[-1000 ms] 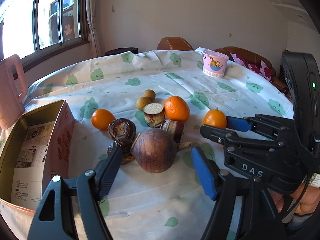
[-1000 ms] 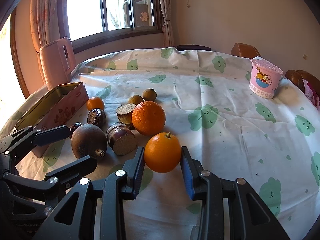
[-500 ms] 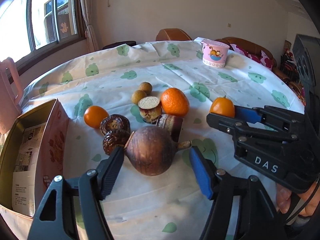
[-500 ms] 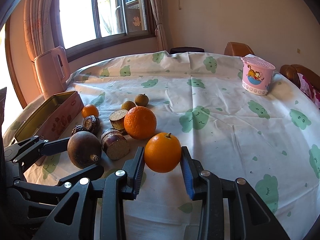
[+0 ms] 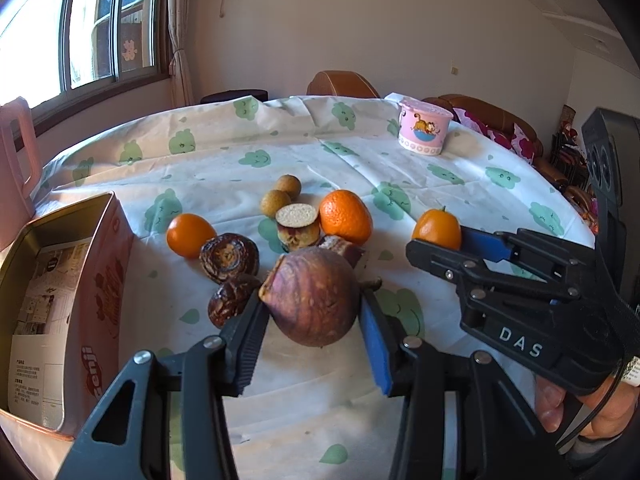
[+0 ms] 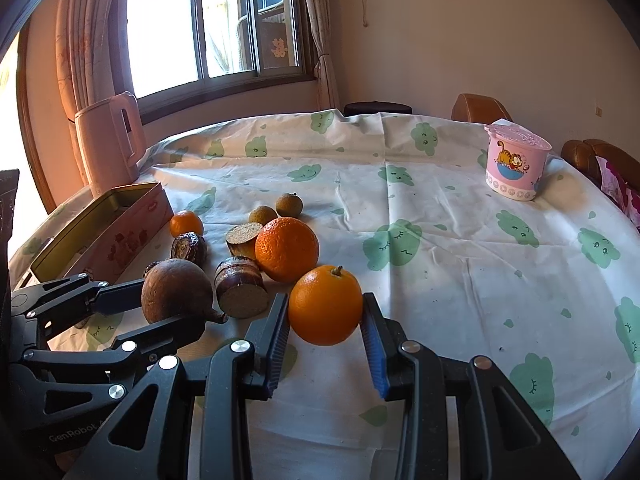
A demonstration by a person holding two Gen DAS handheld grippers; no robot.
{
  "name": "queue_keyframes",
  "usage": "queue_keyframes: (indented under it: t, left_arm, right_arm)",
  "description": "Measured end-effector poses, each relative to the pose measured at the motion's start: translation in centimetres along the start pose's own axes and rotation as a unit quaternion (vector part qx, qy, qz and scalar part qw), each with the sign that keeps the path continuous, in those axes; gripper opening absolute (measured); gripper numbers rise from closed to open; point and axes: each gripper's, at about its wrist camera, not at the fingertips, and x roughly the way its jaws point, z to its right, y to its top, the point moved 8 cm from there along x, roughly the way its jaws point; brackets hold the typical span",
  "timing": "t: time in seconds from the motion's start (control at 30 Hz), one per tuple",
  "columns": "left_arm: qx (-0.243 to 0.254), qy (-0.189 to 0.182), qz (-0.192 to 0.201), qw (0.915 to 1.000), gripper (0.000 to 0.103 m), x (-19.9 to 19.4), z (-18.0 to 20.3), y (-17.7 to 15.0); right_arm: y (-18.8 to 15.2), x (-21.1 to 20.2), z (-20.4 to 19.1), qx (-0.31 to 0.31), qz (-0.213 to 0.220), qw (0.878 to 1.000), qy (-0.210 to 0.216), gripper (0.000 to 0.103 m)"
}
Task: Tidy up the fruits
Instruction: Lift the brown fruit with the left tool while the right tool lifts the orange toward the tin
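My left gripper (image 5: pixel 314 312) is shut on a large round brown-purple fruit (image 5: pixel 314 300) and holds it just above the tablecloth; it also shows in the right wrist view (image 6: pixel 176 290). My right gripper (image 6: pixel 325 316) is shut on an orange with a stem (image 6: pixel 325 304), seen in the left wrist view (image 5: pixel 437 230) too. On the cloth lie a big orange (image 6: pixel 287 249), a small orange (image 5: pixel 188 235), two longans (image 5: pixel 281 196), cut brown pieces (image 5: pixel 297 225) (image 6: pixel 241 292) and two dark wrinkled fruits (image 5: pixel 229 256).
An open pink tin box (image 5: pixel 60 304) with a printed sheet inside stands at the left table edge. A pink kettle (image 6: pixel 109 142) stands behind it. A pink lidded cup (image 6: pixel 515 164) sits far right. Brown chairs (image 5: pixel 342 84) ring the round table.
My left gripper has closed from wide open onto the large brown-purple fruit and lifted it slightly. My right gripper has kept its hold on the stemmed orange and raised it a little.
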Motion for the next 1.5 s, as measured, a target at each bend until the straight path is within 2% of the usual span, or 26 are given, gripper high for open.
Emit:
queue_keyframes:
  t: [0.87,1.5]
  left_arm:
    - [-0.028,0.02,0.103,0.994,0.047,-3.4,-1.4,1.3]
    - [-0.031,0.024,0.129,0.9909,0.047,-4.3,-1.5,1.5]
  right_arm:
    - [0.7,-2.4,-0.9,-0.028,0.074,0.997,0.001,0.037]
    - [0.9,-3.5,-1.1,-0.035,0.107,0.994,-0.001,0.037]
